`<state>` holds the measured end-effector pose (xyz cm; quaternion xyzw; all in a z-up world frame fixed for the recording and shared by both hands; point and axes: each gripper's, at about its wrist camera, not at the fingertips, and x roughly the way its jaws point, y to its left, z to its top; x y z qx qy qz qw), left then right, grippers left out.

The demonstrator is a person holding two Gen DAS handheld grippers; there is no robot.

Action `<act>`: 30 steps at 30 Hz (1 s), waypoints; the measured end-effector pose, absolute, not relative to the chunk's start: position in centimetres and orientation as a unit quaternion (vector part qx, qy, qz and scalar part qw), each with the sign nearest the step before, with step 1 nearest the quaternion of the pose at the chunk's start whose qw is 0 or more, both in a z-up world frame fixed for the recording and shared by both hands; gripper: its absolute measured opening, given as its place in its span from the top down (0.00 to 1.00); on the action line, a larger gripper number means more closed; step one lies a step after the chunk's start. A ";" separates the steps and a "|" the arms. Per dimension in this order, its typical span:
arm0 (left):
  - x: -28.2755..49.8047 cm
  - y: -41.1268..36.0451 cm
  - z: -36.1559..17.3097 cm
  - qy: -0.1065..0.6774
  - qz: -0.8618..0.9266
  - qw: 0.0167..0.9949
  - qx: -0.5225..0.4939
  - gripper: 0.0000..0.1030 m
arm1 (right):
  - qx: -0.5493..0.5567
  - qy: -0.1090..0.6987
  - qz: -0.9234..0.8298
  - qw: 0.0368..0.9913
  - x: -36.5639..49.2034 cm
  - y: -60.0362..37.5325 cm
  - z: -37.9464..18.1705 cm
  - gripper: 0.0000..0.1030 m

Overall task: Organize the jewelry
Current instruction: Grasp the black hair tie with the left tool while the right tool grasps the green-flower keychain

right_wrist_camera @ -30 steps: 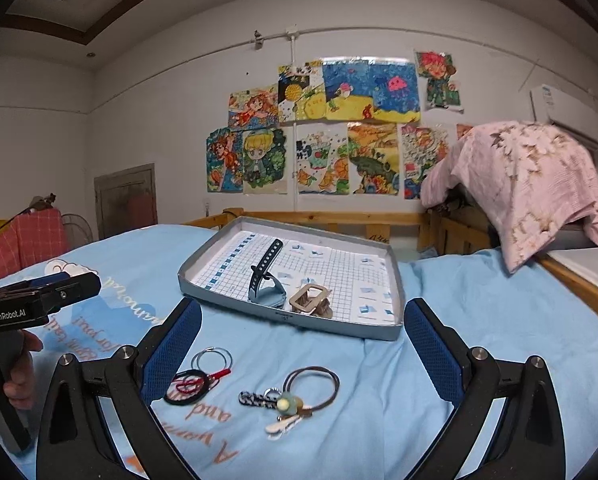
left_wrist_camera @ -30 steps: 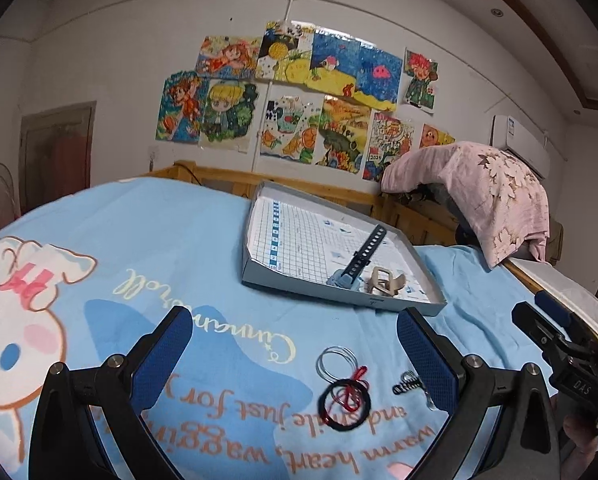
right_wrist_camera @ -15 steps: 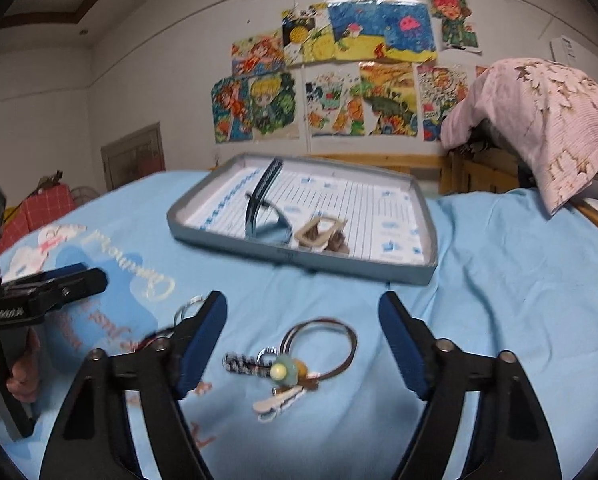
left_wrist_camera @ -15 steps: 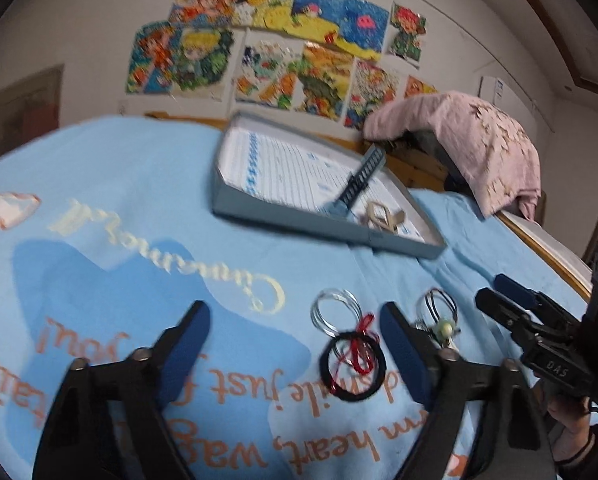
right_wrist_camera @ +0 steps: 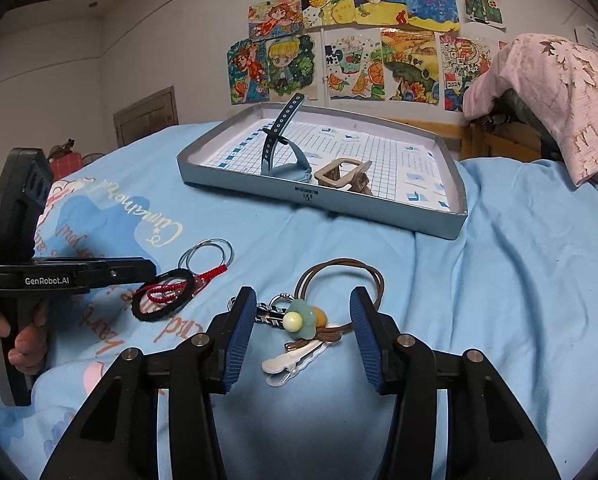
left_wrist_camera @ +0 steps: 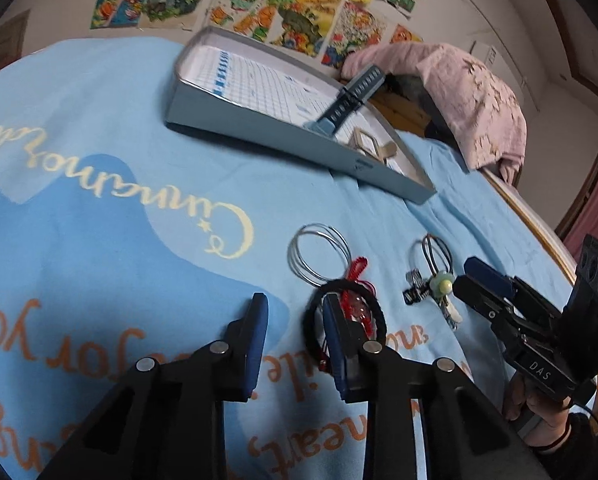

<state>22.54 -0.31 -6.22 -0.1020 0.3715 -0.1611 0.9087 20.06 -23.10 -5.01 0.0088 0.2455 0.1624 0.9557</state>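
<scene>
Bed: light blue printed bedsheet (right_wrist_camera: 479,280) under everything.
Tray: shallow grey cardboard tray (right_wrist_camera: 379,210) with a blue watch strap (right_wrist_camera: 277,136) and a beige hair claw (right_wrist_camera: 345,174) inside.
Left tongs (left_wrist_camera: 295,326): fingers apart, right finger inside the black braided bracelet (left_wrist_camera: 379,320).
Right tongs (right_wrist_camera: 303,332): fingers apart, either side of the green flower charm (right_wrist_camera: 299,320) and brown cord loop (right_wrist_camera: 339,270).
Silver rings (left_wrist_camera: 319,254): beside the bracelet.

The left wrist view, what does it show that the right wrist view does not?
Only the left view shows the left claw open, its right finger inside the black braided bracelet. Only the right view shows the right claw open around the flower hair tie and white clip. Both show the grey tray holding the blue watch strap.
</scene>
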 end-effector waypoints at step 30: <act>19.6 0.5 -5.0 0.298 -0.181 0.930 -0.113 0.95 | -0.010 0.245 0.167 0.955 19.8 -22.4 -5.3 0.83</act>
